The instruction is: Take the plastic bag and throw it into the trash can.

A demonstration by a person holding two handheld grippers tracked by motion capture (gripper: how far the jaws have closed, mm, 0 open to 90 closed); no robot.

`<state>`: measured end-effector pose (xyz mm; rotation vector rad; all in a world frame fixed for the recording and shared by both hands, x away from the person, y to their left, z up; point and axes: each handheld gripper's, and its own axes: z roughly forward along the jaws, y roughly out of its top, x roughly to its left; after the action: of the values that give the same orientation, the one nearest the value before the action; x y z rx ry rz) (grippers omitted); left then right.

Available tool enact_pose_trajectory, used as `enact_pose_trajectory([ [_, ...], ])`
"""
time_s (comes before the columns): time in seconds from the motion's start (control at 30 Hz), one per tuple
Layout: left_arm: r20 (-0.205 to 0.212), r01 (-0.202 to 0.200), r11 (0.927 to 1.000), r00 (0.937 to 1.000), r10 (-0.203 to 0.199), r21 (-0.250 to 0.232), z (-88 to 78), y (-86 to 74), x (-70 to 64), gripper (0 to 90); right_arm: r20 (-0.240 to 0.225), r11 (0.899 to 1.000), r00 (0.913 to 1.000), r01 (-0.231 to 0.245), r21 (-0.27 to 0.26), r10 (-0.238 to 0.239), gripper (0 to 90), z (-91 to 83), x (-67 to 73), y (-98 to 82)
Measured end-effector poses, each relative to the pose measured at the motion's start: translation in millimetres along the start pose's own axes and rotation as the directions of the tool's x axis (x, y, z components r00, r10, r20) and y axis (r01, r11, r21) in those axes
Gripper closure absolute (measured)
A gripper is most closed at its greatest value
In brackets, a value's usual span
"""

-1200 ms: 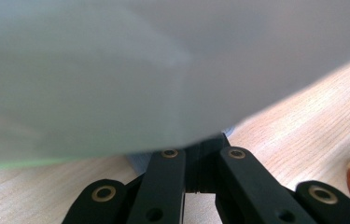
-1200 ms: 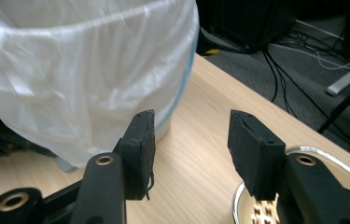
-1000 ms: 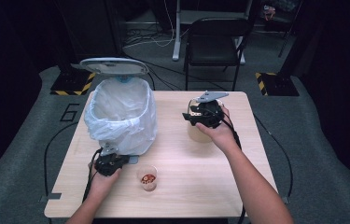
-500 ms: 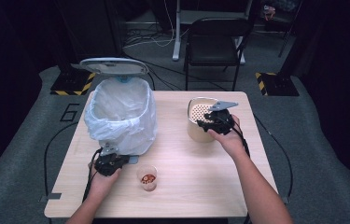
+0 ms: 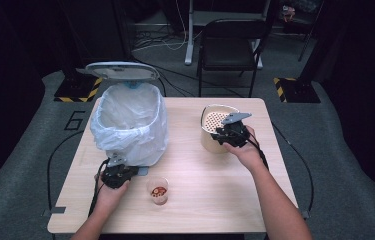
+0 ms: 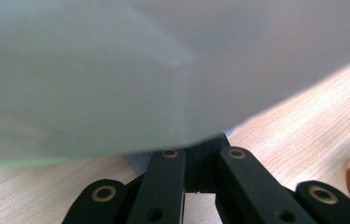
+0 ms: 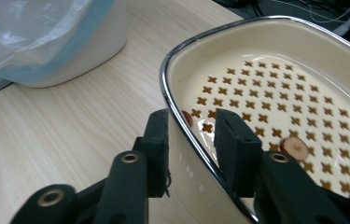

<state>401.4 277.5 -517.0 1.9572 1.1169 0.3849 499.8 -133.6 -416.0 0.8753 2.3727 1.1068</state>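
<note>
Right gripper (image 7: 191,140) is straddling the cream perforated pan's (image 7: 303,70) chrome rim at lower centre; bagged bin (image 7: 46,42) is occupying the upper left.

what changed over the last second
The right gripper drew back from over the cream colander toward the person; its jaws now straddle the near rim, not clearly clamped. The left gripper, bin and small cup stayed put.

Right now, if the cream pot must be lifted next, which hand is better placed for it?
Right. The right gripper already has its jaws on either side of the cream pot's rim. The left gripper is across the table, tucked under the lined trash bin.
</note>
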Motion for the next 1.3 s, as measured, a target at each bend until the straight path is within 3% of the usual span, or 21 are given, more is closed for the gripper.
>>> enact_pose_trajectory([
  [0.43,-0.002,-0.002,1.0,1.0,0.002,-0.004,0.3,-0.1,-0.3,90.0,-0.068,1.0,0.9976,-0.011,-0.005,0.011,83.5,-15.2,31.7,-6.9],
  [0.73,-0.006,0.0,1.0,1.0,0.0,0.0,0.1,0.0,-0.7,90.0,-0.111,1.0,0.9938,-0.006,-0.016,0.005,84.1,-32.7,62.8,-17.8],
  [0.97,-0.004,0.001,1.0,1.0,-0.001,-0.002,0.2,-0.1,-0.9,90.0,-0.106,1.0,0.9943,-0.006,0.0,0.005,84.0,-44.8,85.6,-23.4],
  [1.13,-0.005,-0.002,1.0,1.0,0.002,-0.002,0.2,0.0,-0.7,90.0,-0.104,1.0,0.9943,-0.024,0.008,0.025,83.9,-51.9,95.3,-25.2],
  [1.3,-0.007,-0.004,1.0,1.0,0.004,-0.001,0.1,0.0,-0.6,90.0,-0.113,1.0,0.9935,-0.013,0.005,0.014,84.3,-57.6,104.1,-26.2],
])
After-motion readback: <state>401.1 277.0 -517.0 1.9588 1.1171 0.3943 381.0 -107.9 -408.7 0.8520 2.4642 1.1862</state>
